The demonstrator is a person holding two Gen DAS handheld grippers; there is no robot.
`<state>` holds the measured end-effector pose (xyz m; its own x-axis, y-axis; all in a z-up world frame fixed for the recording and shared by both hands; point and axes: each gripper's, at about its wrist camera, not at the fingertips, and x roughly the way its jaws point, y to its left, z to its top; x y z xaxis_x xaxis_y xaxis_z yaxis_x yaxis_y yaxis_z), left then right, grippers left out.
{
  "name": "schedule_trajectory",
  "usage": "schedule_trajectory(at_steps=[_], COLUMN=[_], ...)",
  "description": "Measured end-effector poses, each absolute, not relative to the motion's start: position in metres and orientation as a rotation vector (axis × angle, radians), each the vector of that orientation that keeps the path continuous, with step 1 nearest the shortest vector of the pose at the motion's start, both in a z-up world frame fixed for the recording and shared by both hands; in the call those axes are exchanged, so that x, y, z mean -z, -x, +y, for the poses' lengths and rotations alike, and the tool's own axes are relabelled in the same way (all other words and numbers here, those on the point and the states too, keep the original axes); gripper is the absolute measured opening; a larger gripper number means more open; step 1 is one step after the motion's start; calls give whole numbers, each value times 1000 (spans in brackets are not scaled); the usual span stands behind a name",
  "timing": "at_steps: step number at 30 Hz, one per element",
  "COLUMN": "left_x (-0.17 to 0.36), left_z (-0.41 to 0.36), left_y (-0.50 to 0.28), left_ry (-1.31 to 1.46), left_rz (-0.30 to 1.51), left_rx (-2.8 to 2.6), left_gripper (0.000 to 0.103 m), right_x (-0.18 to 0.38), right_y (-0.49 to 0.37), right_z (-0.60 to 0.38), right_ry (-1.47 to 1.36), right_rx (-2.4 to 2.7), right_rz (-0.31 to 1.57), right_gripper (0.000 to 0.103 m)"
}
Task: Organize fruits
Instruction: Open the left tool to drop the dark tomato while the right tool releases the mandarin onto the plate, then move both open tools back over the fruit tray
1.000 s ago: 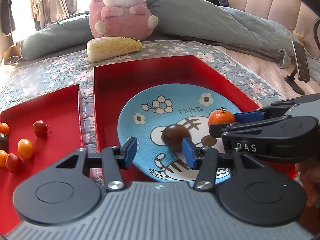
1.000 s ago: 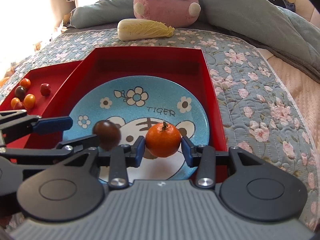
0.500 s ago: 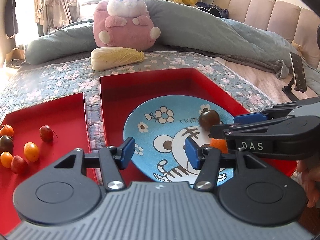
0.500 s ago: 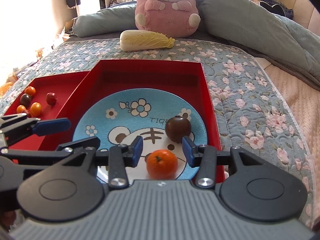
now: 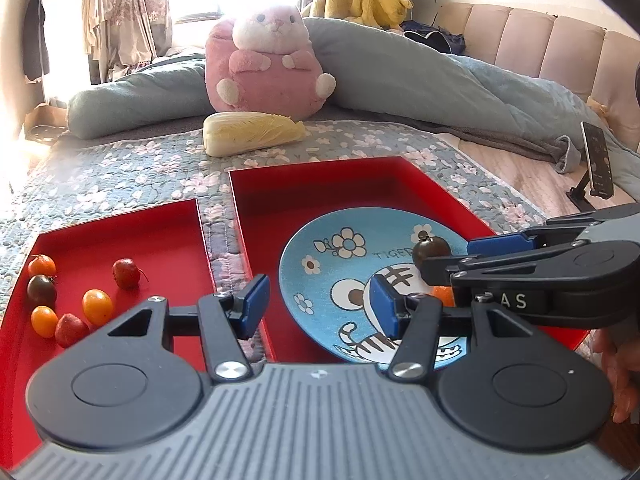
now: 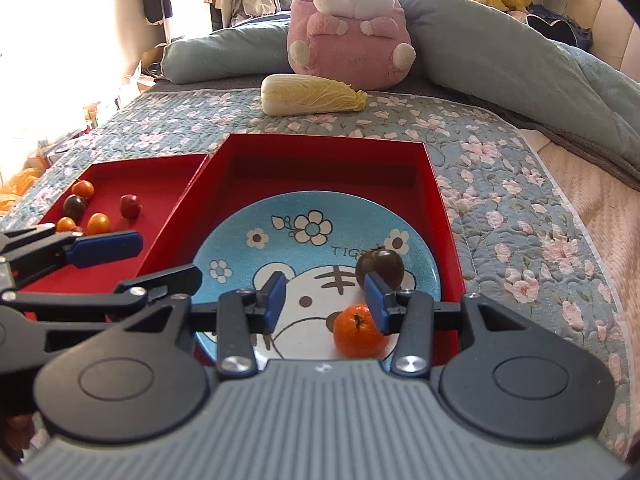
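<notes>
A blue tiger plate (image 6: 288,240) lies in the larger red tray (image 6: 320,160). On it sit a dark brown tomato (image 6: 382,266) and a small orange (image 6: 356,334), side by side at the plate's right. My right gripper (image 6: 326,304) is open and empty above the plate, with the orange just below its right finger. My left gripper (image 5: 318,306) is open and empty above the plate's left edge (image 5: 296,280). The dark tomato (image 5: 430,250) also shows in the left wrist view, with the orange (image 5: 442,294) mostly hidden behind the right gripper.
A smaller red tray (image 5: 120,248) at the left holds several small tomatoes (image 5: 96,304), red, orange and dark. A napa cabbage (image 5: 252,136) and a pink plush toy (image 5: 268,68) lie beyond the trays on the flowered quilt. A phone on a stand (image 5: 596,164) is at the right.
Both grippers let go of their fruit and drew back and up. The dark tomato rolled to the plate's right; the orange now rests on the plate.
</notes>
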<state>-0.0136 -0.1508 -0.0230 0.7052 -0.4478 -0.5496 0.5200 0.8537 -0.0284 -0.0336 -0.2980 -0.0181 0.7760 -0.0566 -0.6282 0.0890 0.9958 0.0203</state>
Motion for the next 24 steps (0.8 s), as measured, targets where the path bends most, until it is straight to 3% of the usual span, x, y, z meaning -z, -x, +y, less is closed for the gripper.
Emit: schedule_trajectory(at_steps=[24], left_x=[7], left_z=[-95], left_y=[17], left_ry=[-89], left_rz=[569], left_rx=[384], left_gripper=[61], right_x=[-1], right_y=[31], right_z=[-248], right_ry=[-4], right_rx=[-25], right_rz=[658], right_gripper=[47])
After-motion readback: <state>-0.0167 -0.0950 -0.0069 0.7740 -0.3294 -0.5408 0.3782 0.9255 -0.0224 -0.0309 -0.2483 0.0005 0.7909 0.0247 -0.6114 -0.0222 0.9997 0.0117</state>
